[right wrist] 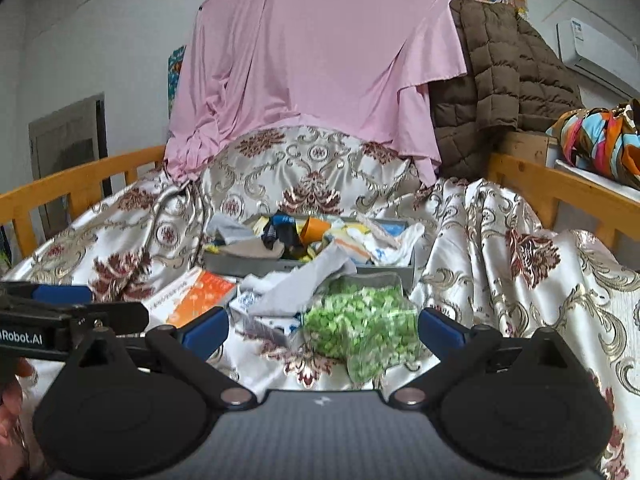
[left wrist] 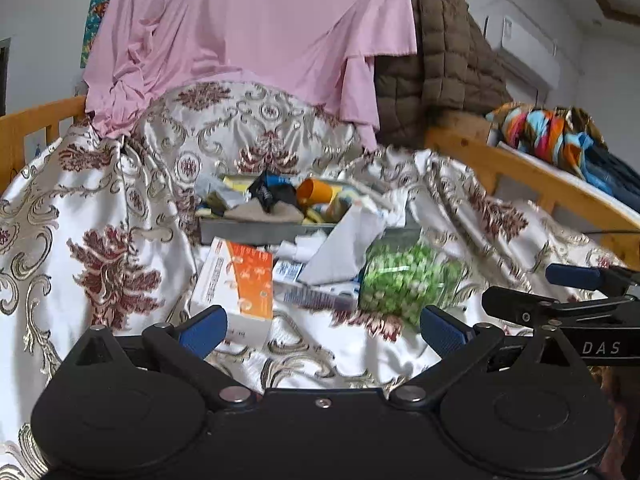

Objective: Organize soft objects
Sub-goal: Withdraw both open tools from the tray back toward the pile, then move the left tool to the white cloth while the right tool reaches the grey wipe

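The left gripper [left wrist: 324,330], black with blue finger pads, is held wide open with nothing between its fingers, low over a white satin bedspread with maroon and gold floral pattern [left wrist: 100,216]. Ahead of it, a clear plastic bag of green pieces [left wrist: 404,280] is seen near the right pad, and a white and orange cardboard box [left wrist: 240,280] just beyond the left pad. The right gripper [right wrist: 324,332] is likewise spread wide and empty; the same bag [right wrist: 360,328] lies between its fingers, closer to the right one. Behind both, a grey tray filled with small crumpled cloths and packets [right wrist: 312,256] is set. A pink sheet [right wrist: 320,60] is draped above.
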{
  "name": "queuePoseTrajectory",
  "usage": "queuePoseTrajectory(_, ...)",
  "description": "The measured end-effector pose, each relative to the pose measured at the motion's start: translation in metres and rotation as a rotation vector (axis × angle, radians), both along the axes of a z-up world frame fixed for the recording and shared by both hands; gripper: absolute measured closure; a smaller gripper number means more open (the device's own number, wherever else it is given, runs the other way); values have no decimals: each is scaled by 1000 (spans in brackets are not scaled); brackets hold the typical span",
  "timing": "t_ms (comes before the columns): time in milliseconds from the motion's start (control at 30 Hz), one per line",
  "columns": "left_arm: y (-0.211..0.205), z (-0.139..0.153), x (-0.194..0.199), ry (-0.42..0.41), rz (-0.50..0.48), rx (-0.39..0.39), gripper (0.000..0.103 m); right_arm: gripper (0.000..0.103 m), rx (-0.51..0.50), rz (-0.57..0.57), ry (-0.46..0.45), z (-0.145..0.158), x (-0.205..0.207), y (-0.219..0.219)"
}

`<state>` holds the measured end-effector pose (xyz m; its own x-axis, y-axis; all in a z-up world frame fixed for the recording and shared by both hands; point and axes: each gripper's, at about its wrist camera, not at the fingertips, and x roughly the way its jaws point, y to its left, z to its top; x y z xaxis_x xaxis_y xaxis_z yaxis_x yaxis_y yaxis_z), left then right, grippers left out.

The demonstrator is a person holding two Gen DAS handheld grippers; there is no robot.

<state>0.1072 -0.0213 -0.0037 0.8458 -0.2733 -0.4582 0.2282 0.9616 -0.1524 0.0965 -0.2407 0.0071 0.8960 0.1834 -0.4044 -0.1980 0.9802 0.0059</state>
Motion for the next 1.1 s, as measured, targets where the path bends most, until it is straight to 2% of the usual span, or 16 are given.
queuePoseTrajectory(567,15,-22,22,144,102,-10,1,0,-71,32,133,-27,15,14)
queuePoseTrajectory(833,21,-25,29,163,128,-37,1,0,-86,53,162,-34,22,21)
queuePoseTrajectory(1100,25,-24,38,136,147,-47,1,0,-90,54,162,-37,30,24)
